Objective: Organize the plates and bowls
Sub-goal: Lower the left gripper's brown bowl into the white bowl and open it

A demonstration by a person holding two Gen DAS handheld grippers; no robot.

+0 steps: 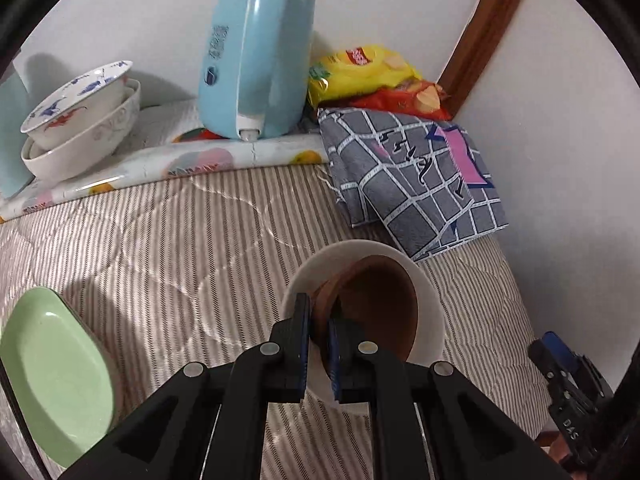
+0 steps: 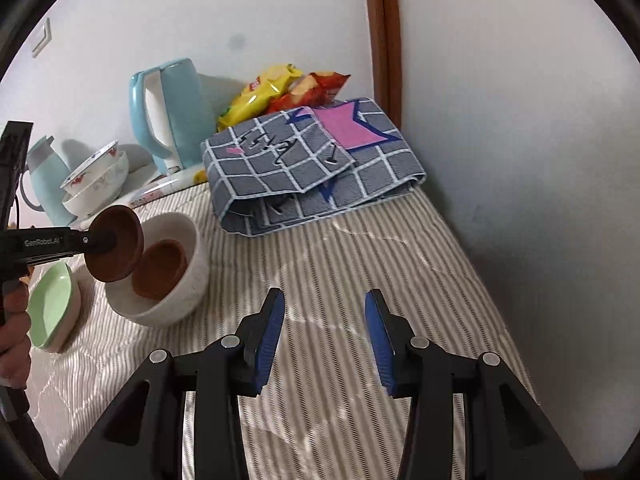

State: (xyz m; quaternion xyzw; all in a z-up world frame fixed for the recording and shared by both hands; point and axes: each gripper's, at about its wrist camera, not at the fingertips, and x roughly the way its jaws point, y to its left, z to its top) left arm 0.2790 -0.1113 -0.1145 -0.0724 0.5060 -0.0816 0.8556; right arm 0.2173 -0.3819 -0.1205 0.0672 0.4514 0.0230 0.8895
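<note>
Brown dish [image 2: 116, 244] hangs pinched by its rim in the left gripper [image 1: 318, 350], tilted over the white bowl [image 2: 188, 280], seemingly for nesting. Right gripper [image 2: 325, 344] stands parted and empty, clear of the stacking.

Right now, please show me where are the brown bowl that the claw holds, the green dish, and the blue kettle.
held brown bowl [image 2: 116, 250]: right wrist view, centre of its underside.
green dish [image 1: 56, 380]: left wrist view, inner floor.
blue kettle [image 1: 256, 64]: left wrist view, on its handle.

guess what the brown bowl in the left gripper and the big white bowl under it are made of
Brown bowl: likely wood or matte plastic, with a dull, even brown surface and no glare. White bowl: probably glazed ceramic, thick-walled with a soft sheen.
</note>
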